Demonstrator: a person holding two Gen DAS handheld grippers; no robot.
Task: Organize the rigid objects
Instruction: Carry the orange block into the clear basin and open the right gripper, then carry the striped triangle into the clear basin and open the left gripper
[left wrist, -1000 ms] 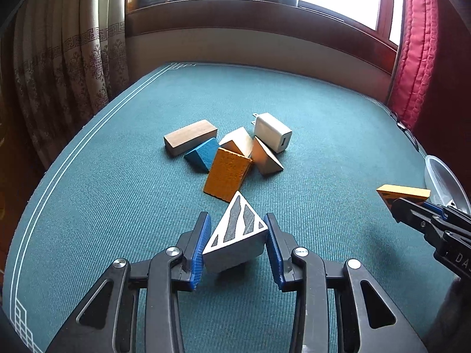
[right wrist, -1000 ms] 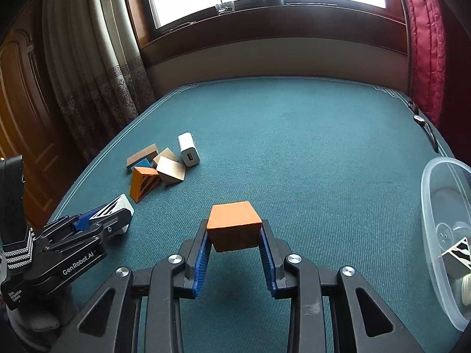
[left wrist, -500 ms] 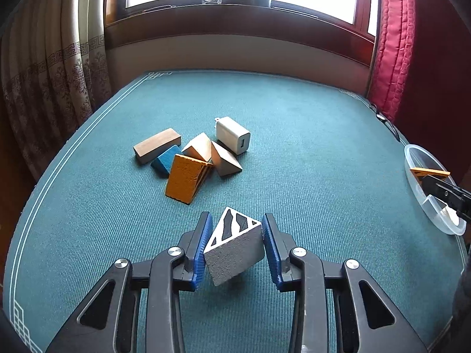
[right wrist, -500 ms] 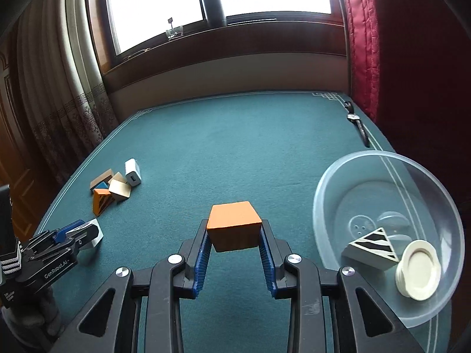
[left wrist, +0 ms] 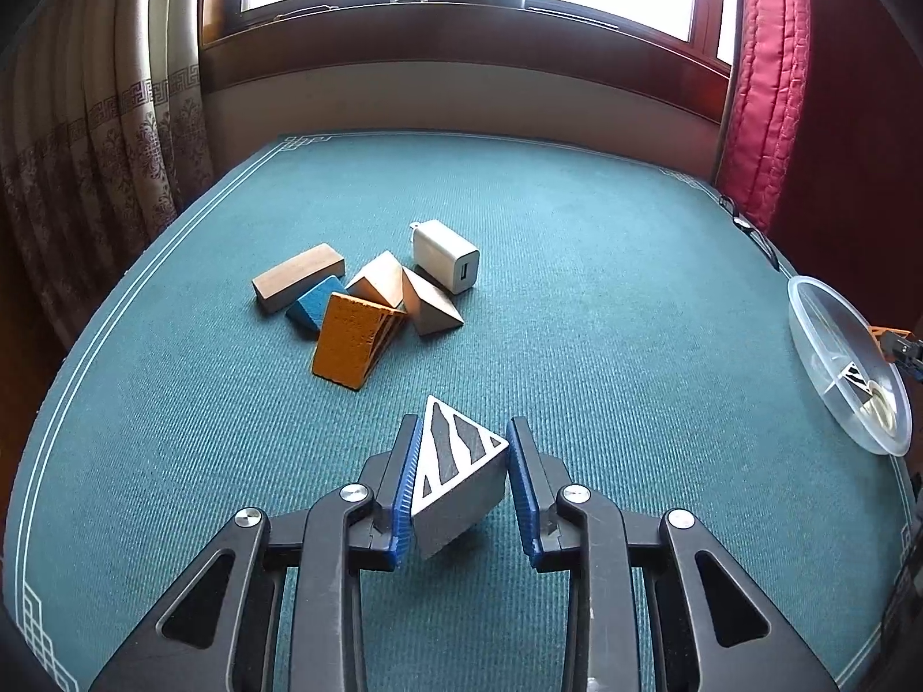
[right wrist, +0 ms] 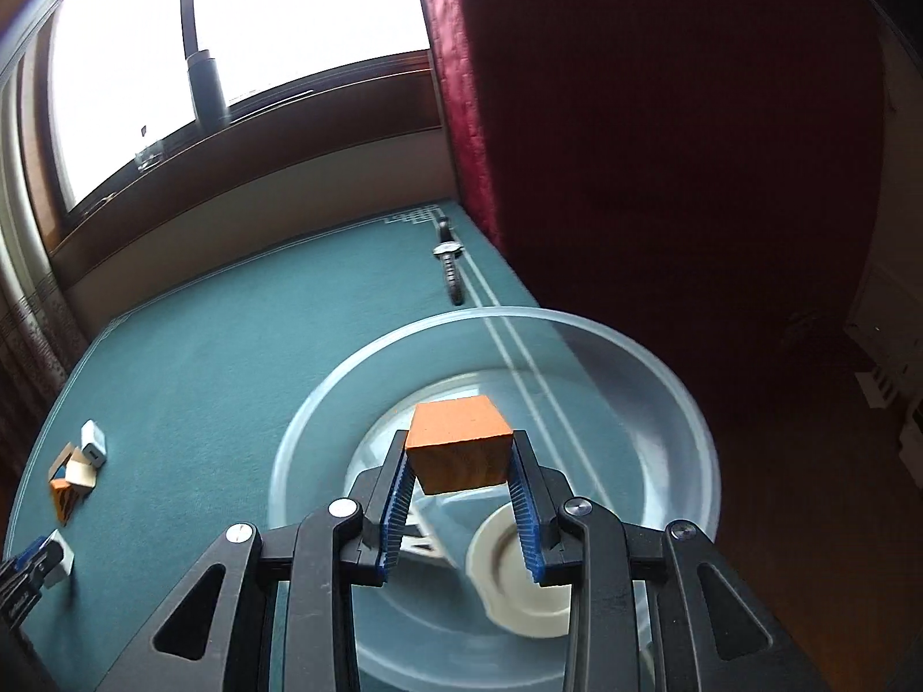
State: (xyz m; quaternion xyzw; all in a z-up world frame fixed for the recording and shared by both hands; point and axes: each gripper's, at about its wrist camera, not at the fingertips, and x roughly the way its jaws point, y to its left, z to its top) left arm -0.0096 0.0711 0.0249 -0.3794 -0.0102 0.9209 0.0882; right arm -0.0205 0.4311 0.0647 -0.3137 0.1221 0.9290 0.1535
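Note:
My left gripper [left wrist: 461, 432] is shut on a grey wedge with a black-and-white striped face [left wrist: 453, 473], held tilted just above the green table [left wrist: 577, 300]. My right gripper [right wrist: 460, 452] hangs over the clear plastic bowl [right wrist: 577, 324] with an orange block [right wrist: 458, 450] between its blue pads; the jaws are opening and the pads still touch the block. In the bowl lie a striped wedge [right wrist: 420, 542] and a cream round disc [right wrist: 522, 576]. The left wrist view shows the bowl [left wrist: 807, 300] at the table's right edge.
A pile sits mid-table: a wooden bar [left wrist: 297, 277], a blue wedge [left wrist: 317, 304], an orange wedge [left wrist: 349, 346], two wooden prisms [left wrist: 430, 308] and a white charger [left wrist: 447, 256]. A wristwatch [right wrist: 450, 265] lies beyond the bowl. Curtains flank the window.
My right gripper has swung right with the orange block, from over bare table to over the bowl. My left gripper has closed tighter on the striped wedge, which now tilts.

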